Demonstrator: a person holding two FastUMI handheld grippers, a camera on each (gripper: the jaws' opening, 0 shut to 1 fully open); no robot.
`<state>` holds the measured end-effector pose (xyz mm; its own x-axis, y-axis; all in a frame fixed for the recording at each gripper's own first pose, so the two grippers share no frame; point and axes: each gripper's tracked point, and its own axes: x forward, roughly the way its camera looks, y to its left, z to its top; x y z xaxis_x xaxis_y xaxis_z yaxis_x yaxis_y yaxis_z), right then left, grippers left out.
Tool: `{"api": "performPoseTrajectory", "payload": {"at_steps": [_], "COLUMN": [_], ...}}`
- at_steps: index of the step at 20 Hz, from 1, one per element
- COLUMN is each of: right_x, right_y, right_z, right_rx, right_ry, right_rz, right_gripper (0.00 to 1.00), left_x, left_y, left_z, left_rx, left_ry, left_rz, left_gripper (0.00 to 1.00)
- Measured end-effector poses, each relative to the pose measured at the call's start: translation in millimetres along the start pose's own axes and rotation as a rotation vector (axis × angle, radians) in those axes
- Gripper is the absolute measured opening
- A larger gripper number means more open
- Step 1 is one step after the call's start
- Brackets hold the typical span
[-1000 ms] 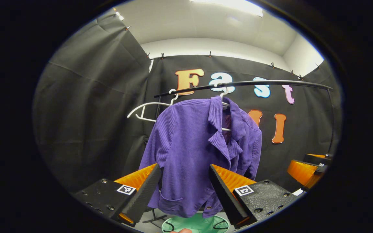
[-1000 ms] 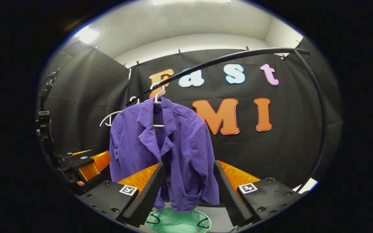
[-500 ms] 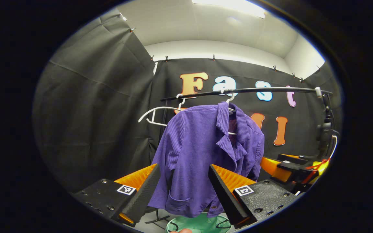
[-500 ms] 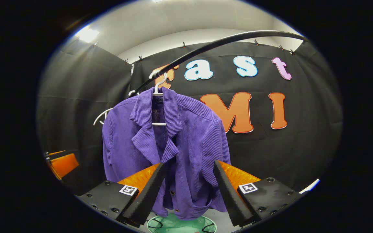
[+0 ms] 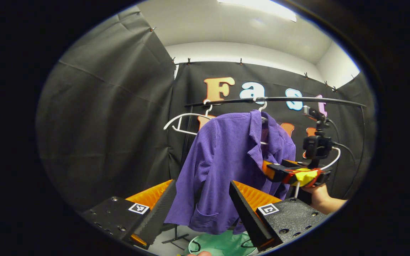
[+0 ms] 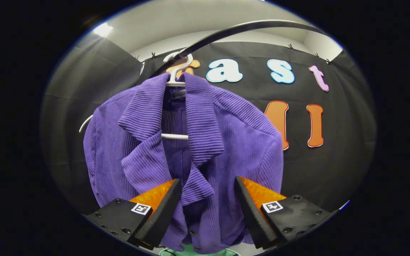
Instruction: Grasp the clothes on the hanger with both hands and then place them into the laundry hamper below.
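While the black rail (image 5: pixel 279 100) spans the booth near the back wall, a purple ribbed jacket (image 5: pixel 226 167) hangs from it on a white hanger (image 6: pixel 176 76), collar up and front panels falling open. A second white hanger (image 5: pixel 183 121) hangs bare on the same rail, just beside the jacket on its left in the left gripper view. Below the jacket's hem stands the green hamper (image 5: pixel 222 245), its round rim and dark handle loops partly hidden by the garment and the fingers; what lies inside it cannot be told.

The left gripper (image 5: pixel 199 202) is held back from the jacket, its two fingers spread wide with the lower front of the garment seen between them, not touching it. The right gripper (image 6: pixel 206 202) is close to the jacket's chest, fingers likewise spread apart, framing the lapel and button edge without pressing on the cloth. From the left gripper view, the right gripper (image 5: pixel 272 170) appears at the jacket's far side, level with its lower front, held by a hand (image 5: pixel 320 199). A small button (image 6: pixel 190 232) shows near the hem.
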<state>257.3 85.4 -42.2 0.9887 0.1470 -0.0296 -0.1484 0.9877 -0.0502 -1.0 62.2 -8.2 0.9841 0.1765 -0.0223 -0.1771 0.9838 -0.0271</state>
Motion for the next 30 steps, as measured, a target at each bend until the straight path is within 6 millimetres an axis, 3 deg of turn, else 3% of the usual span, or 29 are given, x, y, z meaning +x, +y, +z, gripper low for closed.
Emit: {"api": "performPoseTrajectory", "payload": {"at_steps": [4, 8, 10, 11, 14, 16, 18, 19, 21, 22, 23, 24, 27, 30], "right_x": [19.4, 12.7, 1.7, -6.0, -27.7, -43.9, -55.7, -53.0, -55.2, -56.8, -58.6, -60.2, -67.5, -74.5], "right_y": [-16.8, -52.6, -52.5, -53.6, -55.2, -61.3, -65.3, -77.6, -88.8, -89.4, -91.0, -92.2, -93.9, -91.5], "right_z": [-18.1, -14.3, -10.8, -9.4, 6.6, 23.6, 40.6, 46.1, 44.5, 42.2, 43.8, 45.3, 50.1, 55.5], "right_rx": [-0.053, -0.046, -0.021, -0.016, 0.005, 0.027, 0.038, 0.027, 0.006, 0.017, 0.036, 0.052, 0.065, 0.090], "right_ry": [0.033, 0.034, 0.026, 0.022, -0.014, -0.056, -0.087, -0.108, -0.099, -0.086, -0.083, -0.082, -0.083, -0.089], "right_rz": [-0.111, -0.170, -0.105, -0.070, 0.039, 0.105, 0.173, 0.166, 0.209, 0.244, 0.269, 0.285, 0.301, 0.290], "right_gripper": [0.93, 0.45, 0.22, 0.17, 0.21, 0.17, 0.19, 0.20, 0.02, 0.08, 0.03, 0.08, 0.08, 0.08], "left_x": [-3.7, 1.9, 8.4, 11.2, 27.4, 40.8, 58.2, 69.0, 95.1, 108.9, 119.6, 127.4, 147.0, 174.7], "left_y": [14.7, 16.7, 8.2, -1.3, -41.1, -74.7, -108.1, -122.8, -150.6, -162.6, -172.7, -181.2, -197.7, -183.7], "left_z": [-5.3, -5.7, -6.7, -7.9, -18.4, -29.0, -43.1, -50.8, -65.4, -70.4, -75.2, -80.1, -89.0, -92.3], "left_rx": [-0.002, 0.038, 0.049, 0.041, -0.008, -0.044, -0.060, -0.061, -0.034, -0.012, 0.011, 0.025, 0.017, 0.062], "left_ry": [0.023, 0.024, 0.015, 0.007, 0.008, 0.012, 0.017, 0.024, 0.033, 0.033, 0.032, 0.029, 0.022, -0.022], "left_rz": [-0.044, -0.075, -0.061, -0.061, -0.066, -0.079, -0.094, -0.100, -0.112, -0.119, -0.122, -0.115, -0.108, -0.034], "left_gripper": [0.93, 0.96, 0.95, 0.92, 0.96, 0.93, 0.93, 0.93, 0.96, 0.96, 0.99, 0.96, 0.96, 0.96]}}
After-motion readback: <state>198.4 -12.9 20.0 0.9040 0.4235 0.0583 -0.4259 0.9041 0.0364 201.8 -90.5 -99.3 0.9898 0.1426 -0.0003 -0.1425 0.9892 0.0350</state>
